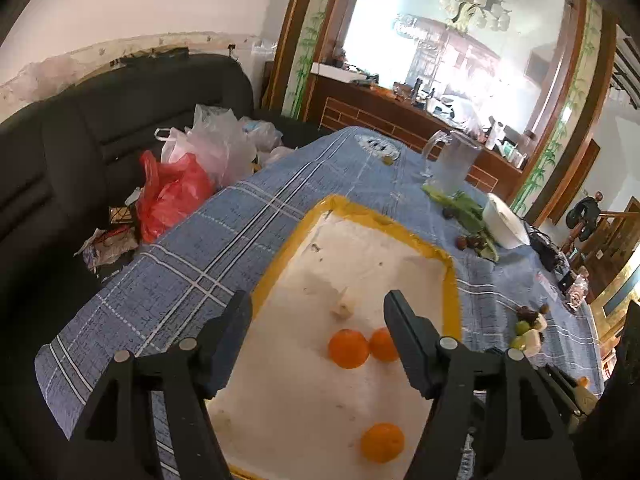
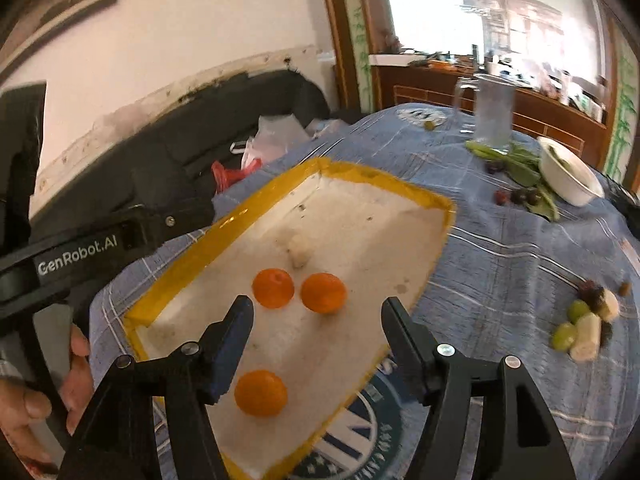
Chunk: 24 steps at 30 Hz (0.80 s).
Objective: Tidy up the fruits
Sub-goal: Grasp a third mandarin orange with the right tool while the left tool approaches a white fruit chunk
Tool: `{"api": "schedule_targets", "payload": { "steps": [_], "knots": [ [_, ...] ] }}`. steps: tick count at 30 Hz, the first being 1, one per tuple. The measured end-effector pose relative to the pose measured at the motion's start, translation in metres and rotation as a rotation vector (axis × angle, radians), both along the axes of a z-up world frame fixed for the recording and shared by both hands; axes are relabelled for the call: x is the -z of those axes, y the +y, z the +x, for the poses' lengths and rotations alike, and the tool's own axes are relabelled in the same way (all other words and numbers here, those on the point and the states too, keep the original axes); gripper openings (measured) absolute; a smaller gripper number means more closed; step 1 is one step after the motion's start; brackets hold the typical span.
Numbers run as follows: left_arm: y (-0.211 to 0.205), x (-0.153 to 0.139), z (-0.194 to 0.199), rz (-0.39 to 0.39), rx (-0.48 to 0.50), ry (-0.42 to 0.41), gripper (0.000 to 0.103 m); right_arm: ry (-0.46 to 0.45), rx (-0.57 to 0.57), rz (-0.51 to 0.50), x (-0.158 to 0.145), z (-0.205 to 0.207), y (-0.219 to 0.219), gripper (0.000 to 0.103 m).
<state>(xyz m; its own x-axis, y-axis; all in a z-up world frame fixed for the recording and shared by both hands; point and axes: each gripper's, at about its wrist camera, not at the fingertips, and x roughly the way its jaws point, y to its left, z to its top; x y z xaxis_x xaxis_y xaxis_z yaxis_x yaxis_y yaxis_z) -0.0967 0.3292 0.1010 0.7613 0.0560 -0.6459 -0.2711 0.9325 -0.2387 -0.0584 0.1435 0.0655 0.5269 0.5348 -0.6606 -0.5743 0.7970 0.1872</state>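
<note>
Both tongs, left tongs (image 1: 318, 312) and right tongs (image 2: 317, 316), hang spread and empty over the tray (image 2: 256, 200); next grab: grapes (image 2: 576, 310) at three o'clock on the counter (image 2: 500, 260).

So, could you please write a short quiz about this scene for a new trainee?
1. True or false: the yellow-rimmed tray holds three oranges.
2. Which stands farthest from the cameras on the blue tablecloth? A) the white bowl B) the clear pitcher C) the pile of grapes and banana pieces
3. Fill in: the jaws of both the left gripper and the right gripper are ____ and hold nothing.

Key
1. True: two oranges lie close together and the third orange lies alone, nearer the cameras.
2. B
3. open
</note>
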Motion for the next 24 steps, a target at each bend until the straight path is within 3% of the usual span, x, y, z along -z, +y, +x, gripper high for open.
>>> {"api": "schedule_targets", "payload": {
  "steps": [4, 10, 13, 24],
  "knots": [
    [-0.028, -0.011, -0.005, 0.072, 0.028, -0.018, 0.068, 0.01, 0.046, 0.032, -0.004, -0.008, -0.03, 0.071],
    [-0.094, -0.029, -0.017, 0.256, 0.115, -0.065, 0.075, 0.016, 0.121, 0.041, -0.003, -0.017, -0.071, 0.071],
    [-0.119, -0.034, -0.022, 0.313, 0.153, -0.079, 0.077, 0.02, 0.162, 0.05, -0.003, -0.02, -0.093, 0.071],
    [-0.175, -0.042, -0.028, 0.392, 0.236, -0.1, 0.078, 0.006, 0.263, 0.076, -0.003, -0.031, -0.155, 0.071]
  ]
}}
